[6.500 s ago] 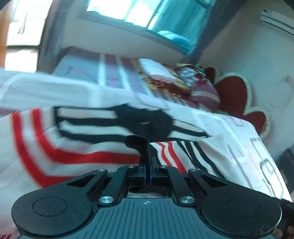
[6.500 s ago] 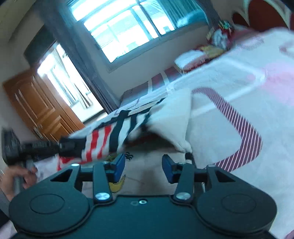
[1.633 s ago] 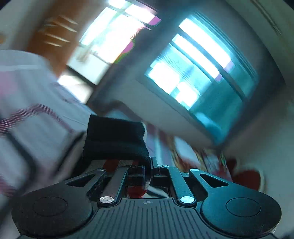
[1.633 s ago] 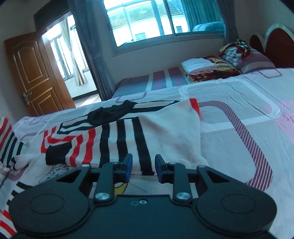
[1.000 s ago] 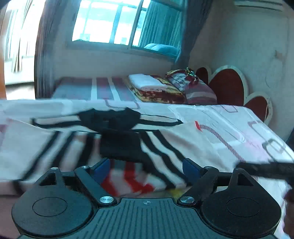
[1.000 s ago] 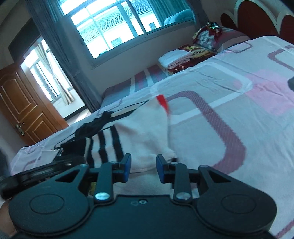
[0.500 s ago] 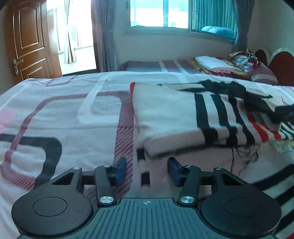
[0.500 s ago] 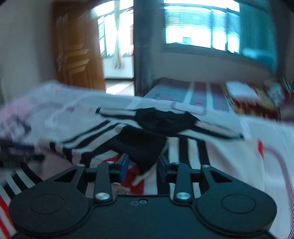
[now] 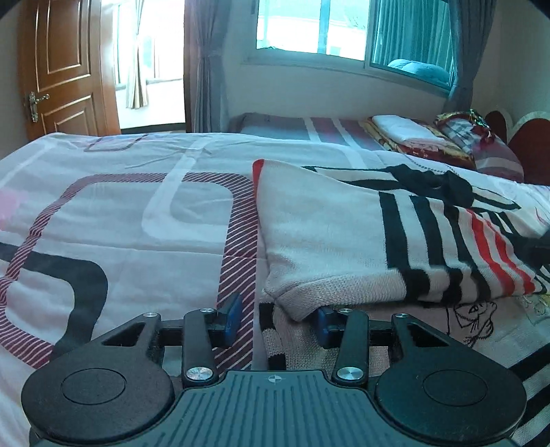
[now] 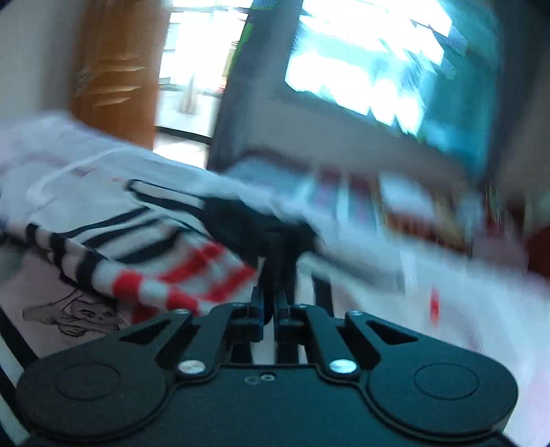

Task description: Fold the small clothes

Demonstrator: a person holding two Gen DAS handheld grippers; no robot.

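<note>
One claw (image 10: 270, 306) gripping striped sweater (image 10: 144, 240).

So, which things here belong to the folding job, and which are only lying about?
Belongs to the job:
- striped sweater
- left gripper, open at its corner
- right gripper, shut on its black cuff

Just lying about:
- bedsheet
- folded blankets
- wooden door

Left wrist view sits low over the bed (image 9: 120, 213), level, facing the door (image 9: 65, 68) and window (image 9: 343, 31), close behind the folded sweater (image 9: 343, 233). Right wrist view is tilted, motion-blurred, close over the sweater's (image 10: 154, 247) striped end, facing the same window (image 10: 371, 62). Both views share sweater, door (image 10: 113, 75) and window.
</note>
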